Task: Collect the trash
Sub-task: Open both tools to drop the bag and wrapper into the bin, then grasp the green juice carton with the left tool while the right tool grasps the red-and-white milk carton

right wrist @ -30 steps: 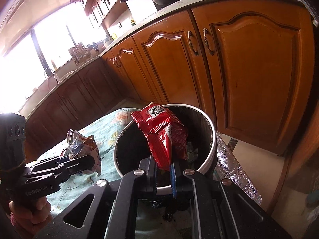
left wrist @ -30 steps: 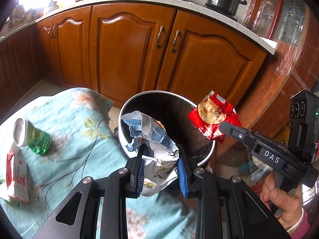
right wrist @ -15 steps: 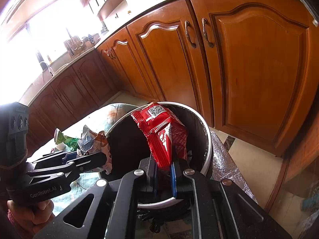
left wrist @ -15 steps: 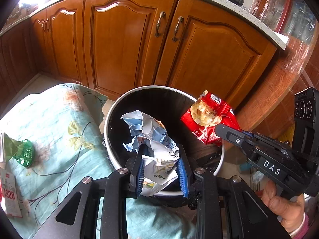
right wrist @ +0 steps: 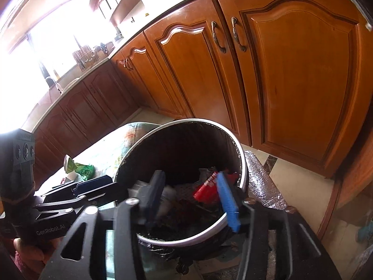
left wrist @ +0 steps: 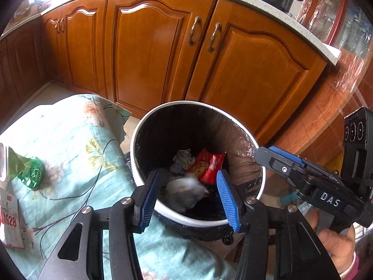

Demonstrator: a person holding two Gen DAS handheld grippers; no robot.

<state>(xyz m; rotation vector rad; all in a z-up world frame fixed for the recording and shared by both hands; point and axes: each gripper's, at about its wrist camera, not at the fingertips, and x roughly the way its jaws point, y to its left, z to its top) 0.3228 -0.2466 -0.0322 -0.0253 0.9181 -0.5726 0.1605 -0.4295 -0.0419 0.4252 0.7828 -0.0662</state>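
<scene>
Both your grippers are spread wide with nothing between the pads. Your left gripper (left wrist: 190, 196) hangs right over the trash bin (left wrist: 139, 126), blue pads on either side of the opening, not touching anything. Your right gripper (right wrist: 190, 197) sits the same way over the bin from its side, jaws wide apart and holding nothing.

Inside the bin, which has a black liner: the red snack wrapper (left wrist: 208, 166) lies toward the middle, a grey crumpled wad (left wrist: 184, 157) just beside it, and a pale crumpled wrapper (left wrist: 186, 192) that's blurred, nearer your left pads.

Over on the floral cloth (left wrist: 77, 140) there's a green wrapper (left wrist: 30, 172) and a white packet (left wrist: 10, 221) marked 1928, well apart from the bin.
</scene>
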